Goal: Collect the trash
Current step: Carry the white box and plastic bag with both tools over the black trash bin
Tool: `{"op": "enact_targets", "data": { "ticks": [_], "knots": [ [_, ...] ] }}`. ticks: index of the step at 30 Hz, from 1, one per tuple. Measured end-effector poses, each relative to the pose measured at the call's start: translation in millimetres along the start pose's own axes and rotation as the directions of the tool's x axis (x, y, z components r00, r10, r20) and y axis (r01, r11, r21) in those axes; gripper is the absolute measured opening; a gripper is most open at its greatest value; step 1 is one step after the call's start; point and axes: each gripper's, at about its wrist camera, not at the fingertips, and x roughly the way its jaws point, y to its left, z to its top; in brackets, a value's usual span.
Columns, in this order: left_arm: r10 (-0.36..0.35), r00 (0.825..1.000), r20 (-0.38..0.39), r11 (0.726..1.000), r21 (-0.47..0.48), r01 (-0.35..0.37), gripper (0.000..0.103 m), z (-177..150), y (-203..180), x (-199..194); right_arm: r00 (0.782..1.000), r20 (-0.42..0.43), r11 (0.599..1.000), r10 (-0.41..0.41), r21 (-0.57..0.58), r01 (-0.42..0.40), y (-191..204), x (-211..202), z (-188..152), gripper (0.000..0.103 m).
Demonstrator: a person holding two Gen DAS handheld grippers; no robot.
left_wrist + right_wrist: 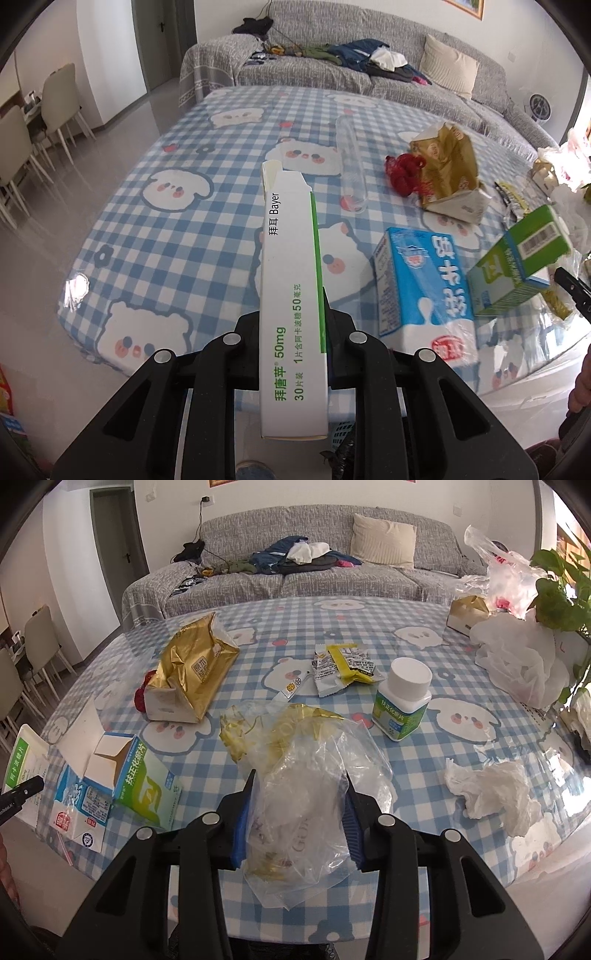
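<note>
My left gripper [291,314] is shut on a long white and green medicine box [291,280], held above the near edge of the checked table [177,236]. My right gripper [299,794] is shut on a crumpled clear plastic bag [306,794] with gold foil scraps inside, over the table's near edge. On the table lie a blue milk carton [424,284], a green box [147,786], a gold torn carton [195,672], a white pill bottle [402,701], yellow snack wrappers [343,668] and a crumpled tissue [495,794].
A clear plastic tube [351,162] and a red net scrap [402,173] lie mid-table. White plastic bags [521,661] and a plant [561,587] stand at the right edge. A grey sofa [295,576] is behind; dining chairs [55,99] stand at left. A basket rim [340,432] shows below.
</note>
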Motion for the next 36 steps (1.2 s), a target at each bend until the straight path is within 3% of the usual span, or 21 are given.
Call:
{"op": "enact_targets", "data": {
  "ticks": [26,36],
  "knots": [
    [-0.048,0.996,0.073,0.999,0.003,0.048,0.020,-62,-18,-83,0.994,0.106,1.000,0.025,-0.006,-0.024,7,-103,-50,0.039],
    [-0.075,0.995,0.068,0.997,0.015,0.075,0.020,-100,-31,-91,0.995,0.087,0.999,0.038,-0.016,-0.037,12,-120,-90,0.039]
  ]
}}
